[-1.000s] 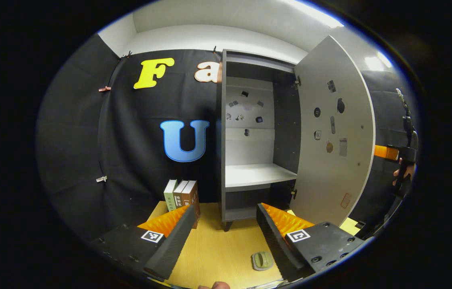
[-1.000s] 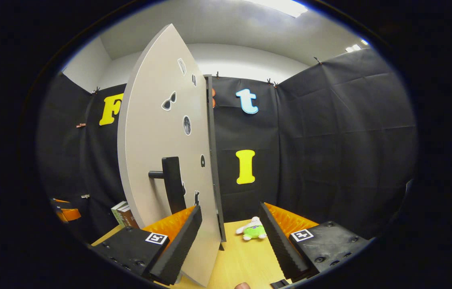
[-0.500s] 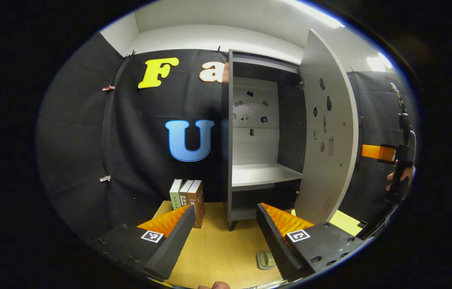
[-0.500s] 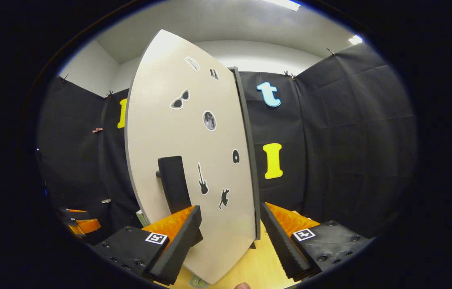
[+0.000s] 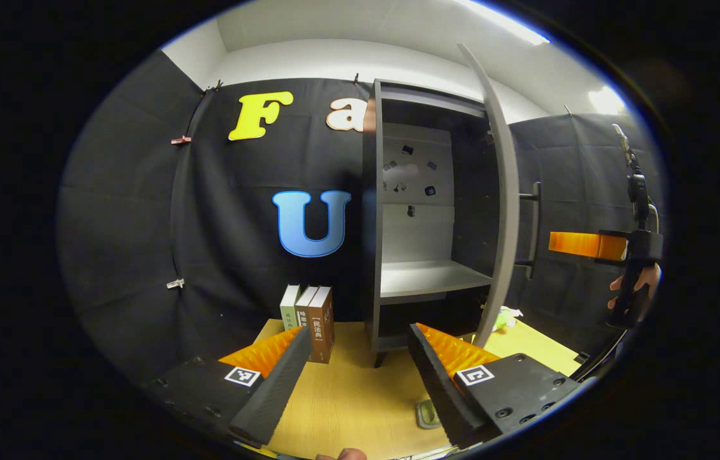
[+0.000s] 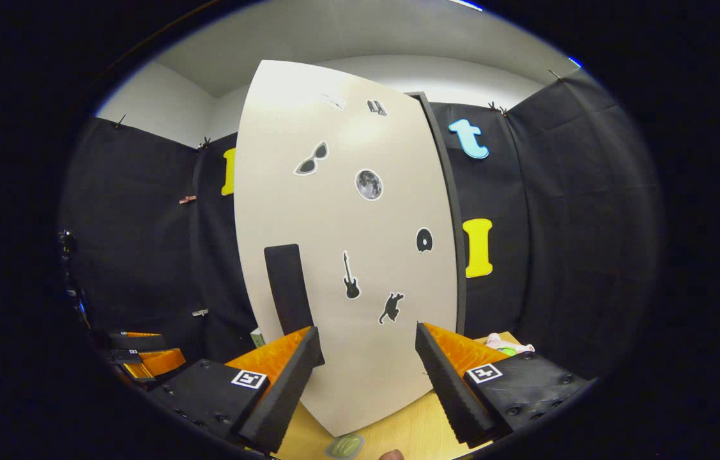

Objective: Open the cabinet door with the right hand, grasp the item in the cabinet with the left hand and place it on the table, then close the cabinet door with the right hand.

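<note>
I'm on the closing step: right gripper [image 6: 366,358] faces the outer face of the cabinet door [image 6: 360,255], jaws spread wide, gripping nothing, so I judge it's set to push the panel, not pull the handle [image 6: 287,289]. From the left gripper view the door [image 5: 505,211] stands roughly half open, edge-on, cabinet [image 5: 427,211] shelves bare. Left gripper [image 5: 360,370] hangs low over the table [image 5: 347,402], jaws wide apart, empty, parked clear of the door's swing. The item [image 5: 427,414], small pale-green rounded thing, lies on the table just beside the left gripper's finger. Door is flat matte grey board with dark stickers, black bar handle; table light wood grain. Books [image 5: 312,319] upright beside cabinet, plush toy [image 6: 506,345] behind the door
</note>
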Demonstrator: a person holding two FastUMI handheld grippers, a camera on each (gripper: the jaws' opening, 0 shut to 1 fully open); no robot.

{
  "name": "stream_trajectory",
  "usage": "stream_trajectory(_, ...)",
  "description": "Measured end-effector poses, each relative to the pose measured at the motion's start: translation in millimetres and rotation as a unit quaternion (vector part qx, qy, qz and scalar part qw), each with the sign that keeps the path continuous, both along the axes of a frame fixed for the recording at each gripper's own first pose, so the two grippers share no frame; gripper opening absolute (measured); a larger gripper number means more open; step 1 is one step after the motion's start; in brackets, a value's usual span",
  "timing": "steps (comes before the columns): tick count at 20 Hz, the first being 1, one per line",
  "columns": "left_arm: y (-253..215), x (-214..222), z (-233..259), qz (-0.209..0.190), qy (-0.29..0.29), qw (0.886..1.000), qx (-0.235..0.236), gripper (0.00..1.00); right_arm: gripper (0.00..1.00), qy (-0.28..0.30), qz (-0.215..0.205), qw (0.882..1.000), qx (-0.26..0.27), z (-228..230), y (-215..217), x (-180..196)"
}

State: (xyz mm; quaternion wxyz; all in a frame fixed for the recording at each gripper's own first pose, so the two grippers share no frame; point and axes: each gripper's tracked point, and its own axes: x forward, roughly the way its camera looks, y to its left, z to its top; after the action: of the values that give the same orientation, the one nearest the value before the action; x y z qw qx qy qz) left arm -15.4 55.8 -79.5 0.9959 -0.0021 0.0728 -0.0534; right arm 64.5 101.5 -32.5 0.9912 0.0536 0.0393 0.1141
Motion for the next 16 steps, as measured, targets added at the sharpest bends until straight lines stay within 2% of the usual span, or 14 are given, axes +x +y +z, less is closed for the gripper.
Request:
stream_trajectory(4, -4, 1, 2, -0.001, 0.000, 1.000, -0.003, 0.94, 0.97, 0.002, 0.006, 1.000, -0.002, 2, -3, -6)
stream_trajectory(5, -6, 2, 3, -0.002, -0.001, 1.000, -0.004, 0.97, 0.97, 0.003, 0.005, 1.000, -0.003, 2, -5, -6)
stream_trajectory(6, -7, 2, 4, -0.001, -0.002, 1.000, -0.004, 0.97, 1.00, 0.004, 0.004, 1.000, -0.004, 2, -8, -7)
stream_trajectory(7, -9, 2, 7, -0.001, -0.004, 1.000, -0.006, 0.96, 0.97, 0.003, 0.002, 1.000, -0.006, 2, -11, -8)
stream_trajectory(16, -15, 3, 21, 0.002, -0.014, 1.000, -0.012, 0.96, 0.97, -0.004, -0.013, 0.999, -0.032, -5, -24, -18)
